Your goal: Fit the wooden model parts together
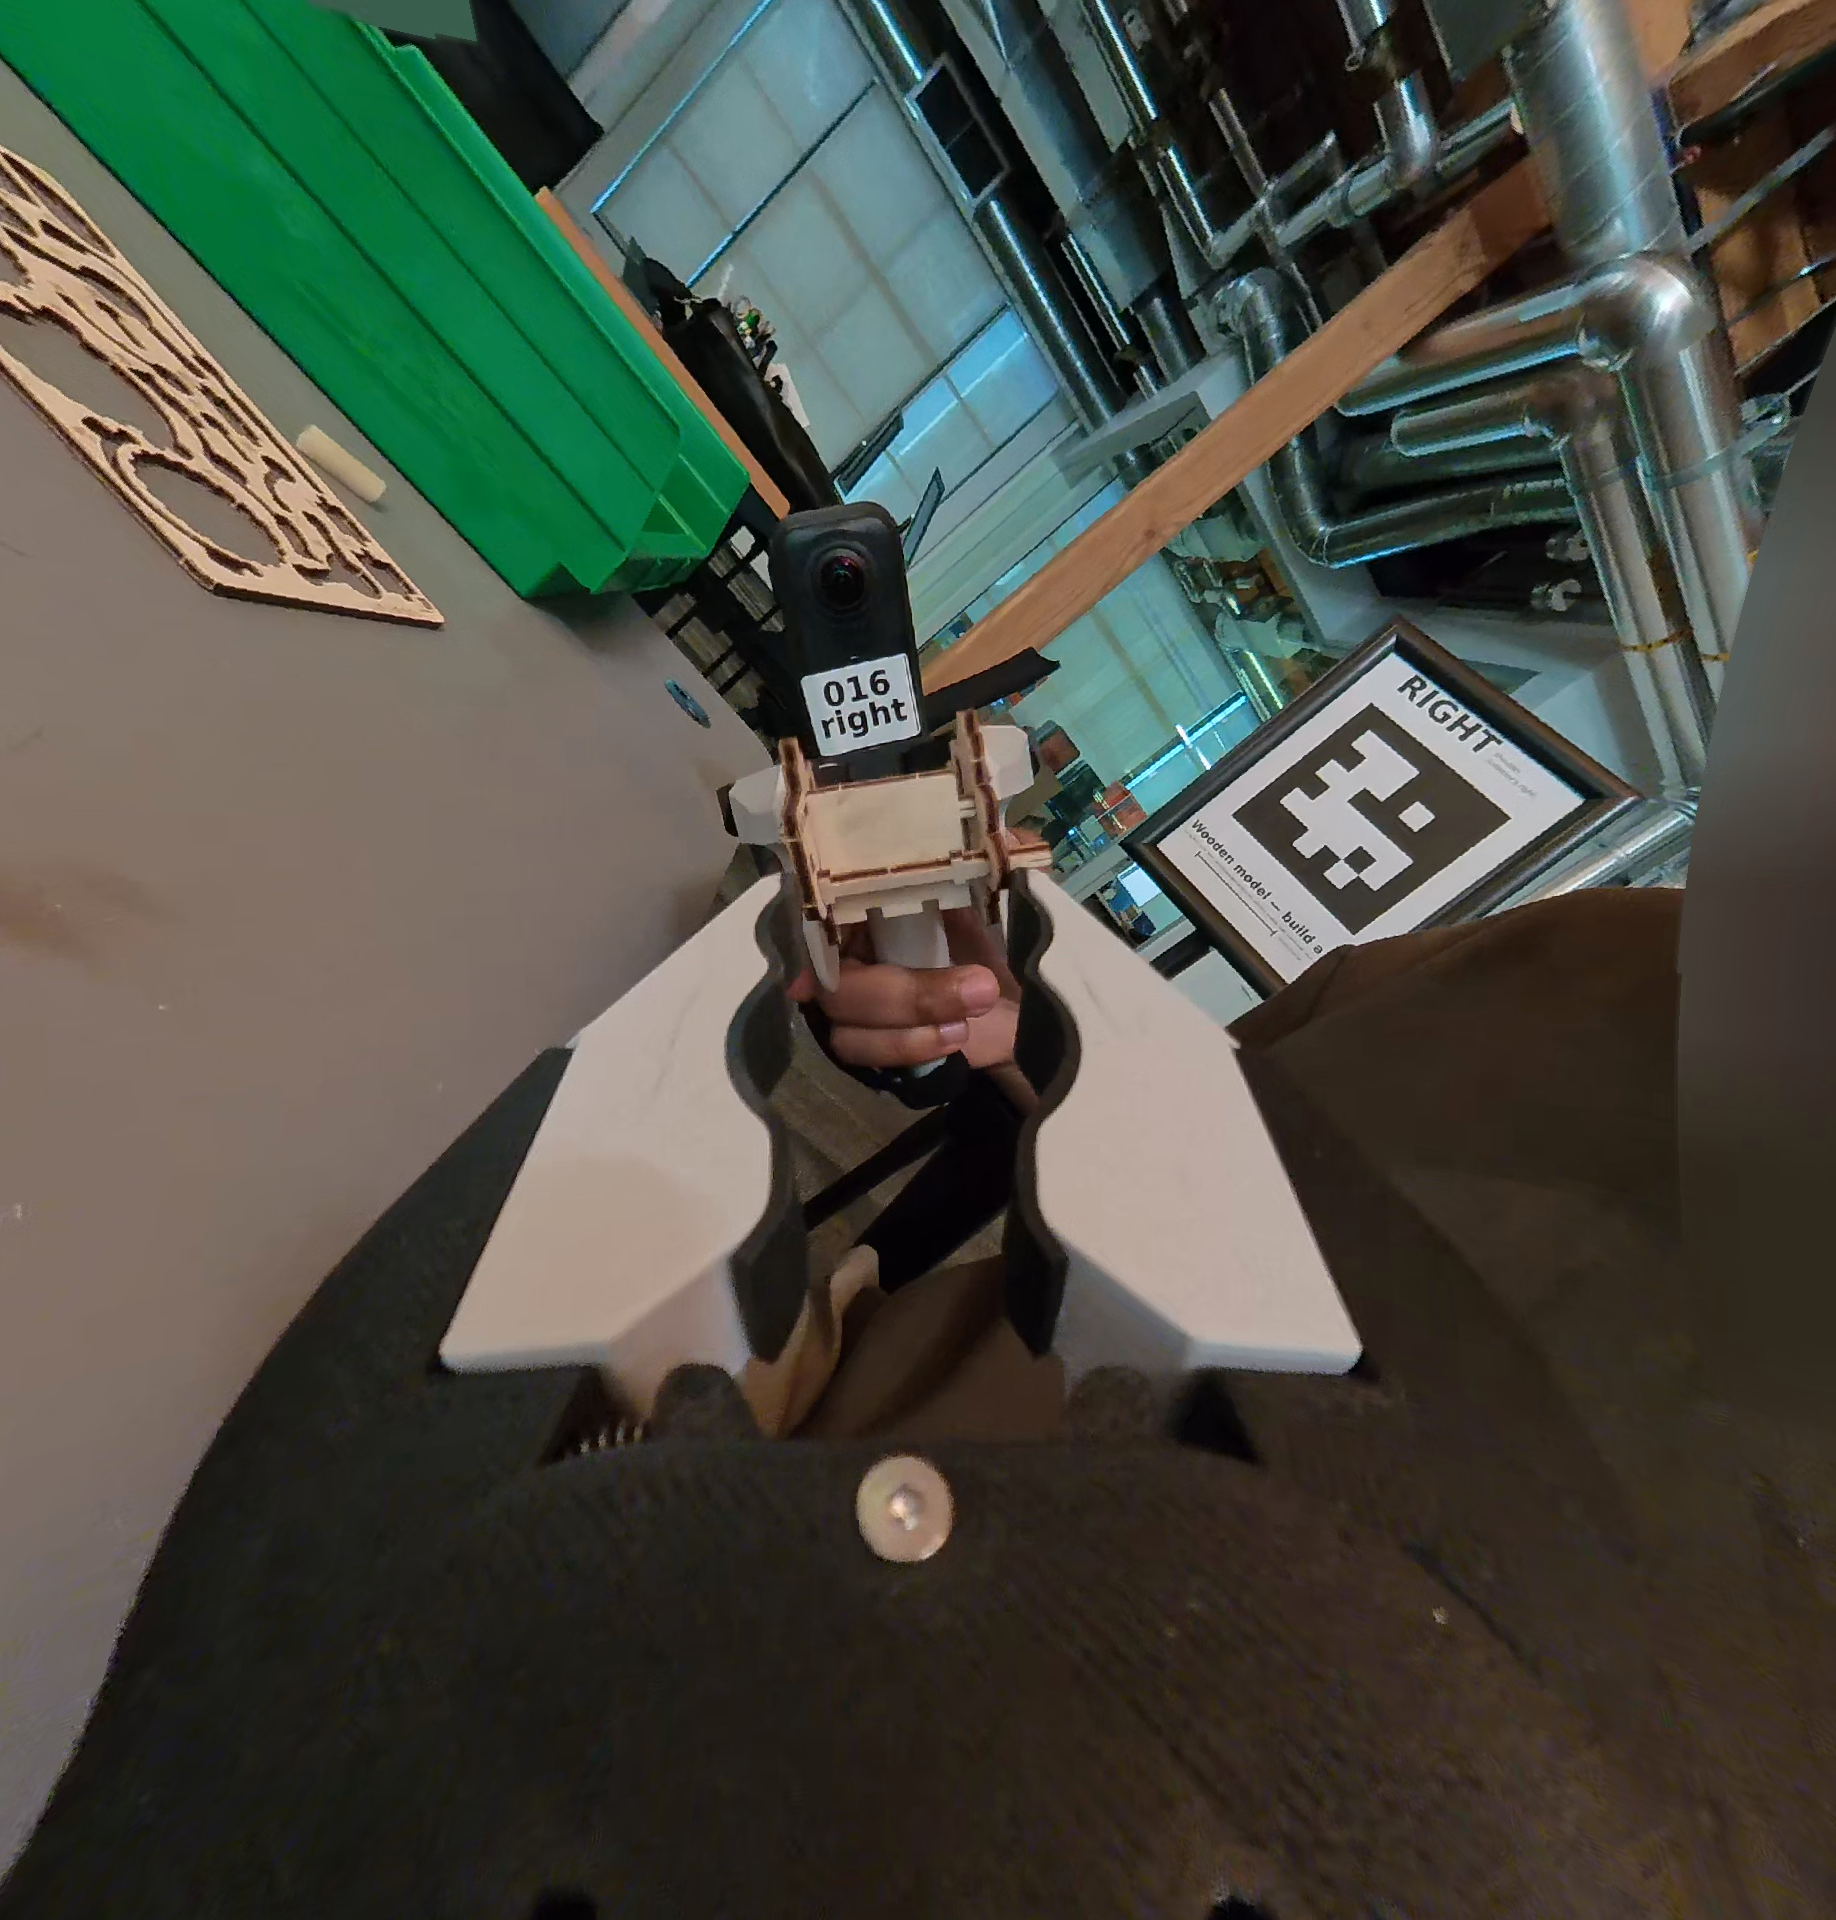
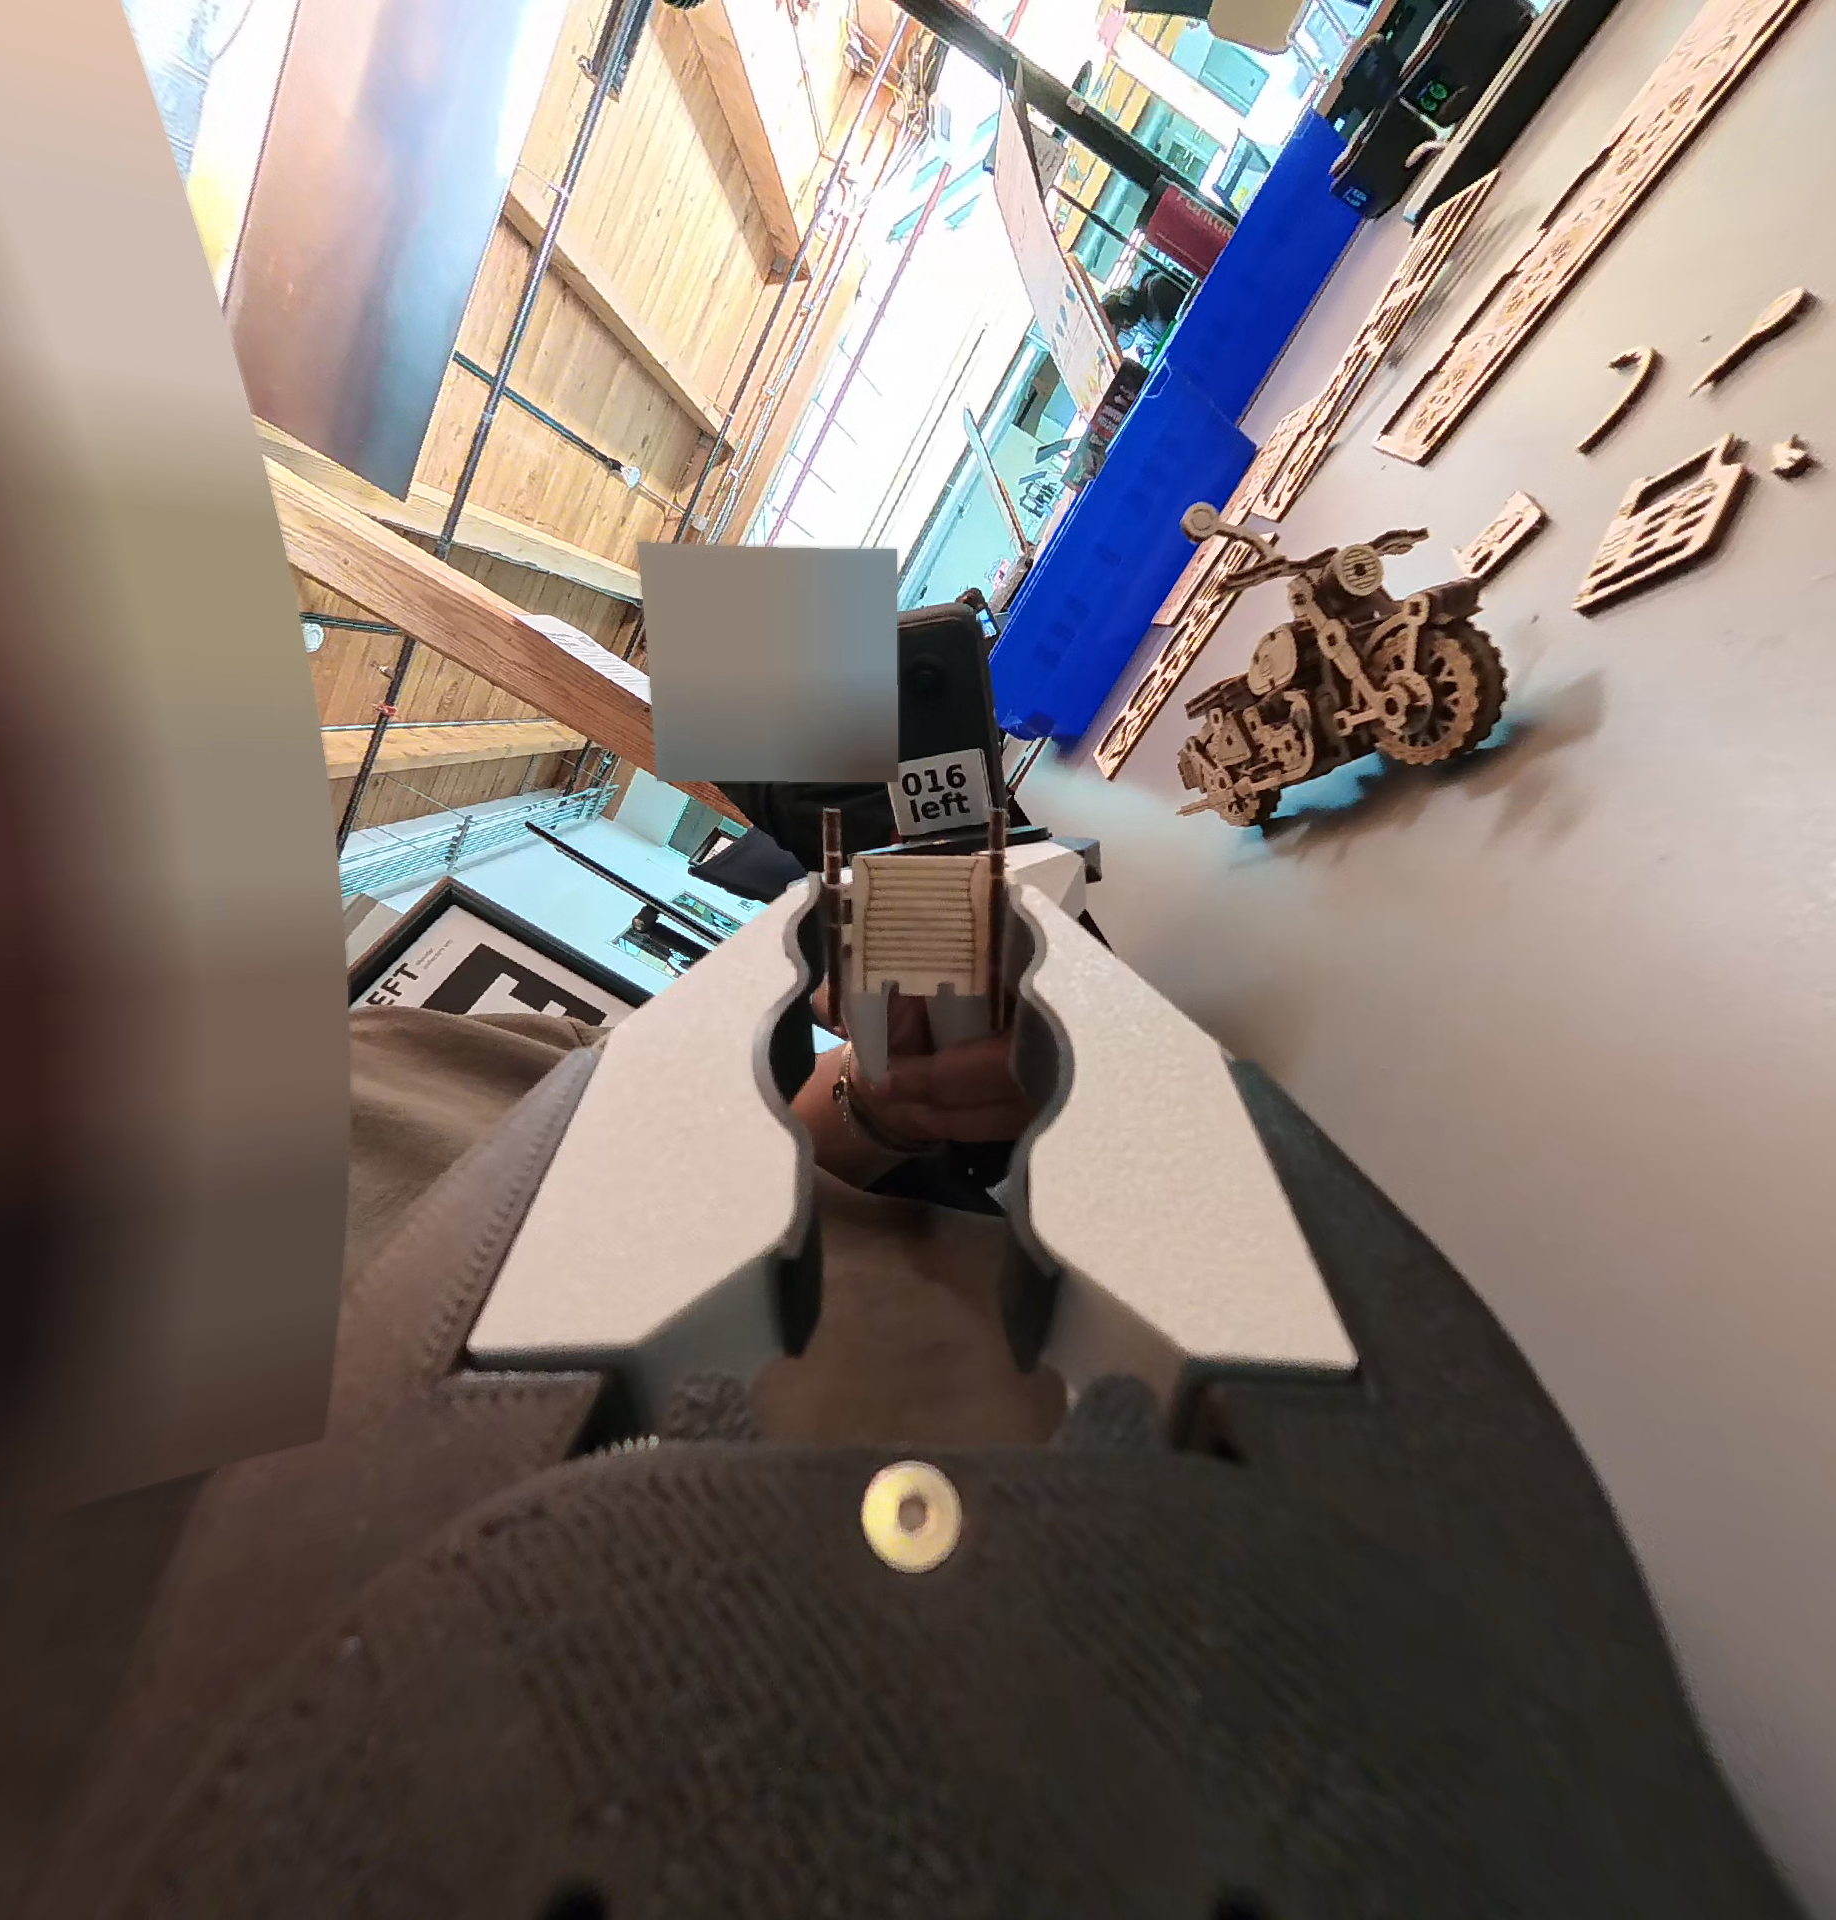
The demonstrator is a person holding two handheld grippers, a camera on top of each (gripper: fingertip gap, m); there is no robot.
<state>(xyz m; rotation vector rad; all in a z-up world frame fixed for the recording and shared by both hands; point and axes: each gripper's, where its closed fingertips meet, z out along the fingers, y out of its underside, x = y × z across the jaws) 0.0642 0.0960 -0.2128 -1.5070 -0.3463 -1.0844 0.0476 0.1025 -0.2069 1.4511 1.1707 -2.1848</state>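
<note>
Plywood job, done in mid-air above grey table (image 2: 1516, 1039). Seeing right gripper (image 2: 919, 904) clenched across small wooden box (image 2: 914, 956), pinching its two thin side plates. Seeing left gripper (image 1: 903, 904) set on the same box (image 1: 893, 842) from the opposite end. Looks clamped too, though contact is partly hidden.

Risks, judging from this:
- Could twist the box apart if the two tools turn against each other, with only tab joints holding it.
- Could bow or snap a side plate by squeezing harder, since the pinch lands on bare plywood edges.
- Could drop it during a hand-off. No free tool for fetching the next part, so must let go with one first, leaving a single shallow grip near the tips.

Containers:
- Cannot see inside green bin (image 1: 374, 260) at the table's far edge.
- Same for blue bin (image 2: 1132, 582): outside wall only.

Also spotting on the table: cut sheet (image 1: 166, 416) with holes already punched out, finished motorcycle (image 2: 1340, 675), loose slatted panel (image 2: 1662, 540), pale peg (image 1: 340, 464) just beside the sheet.
</note>
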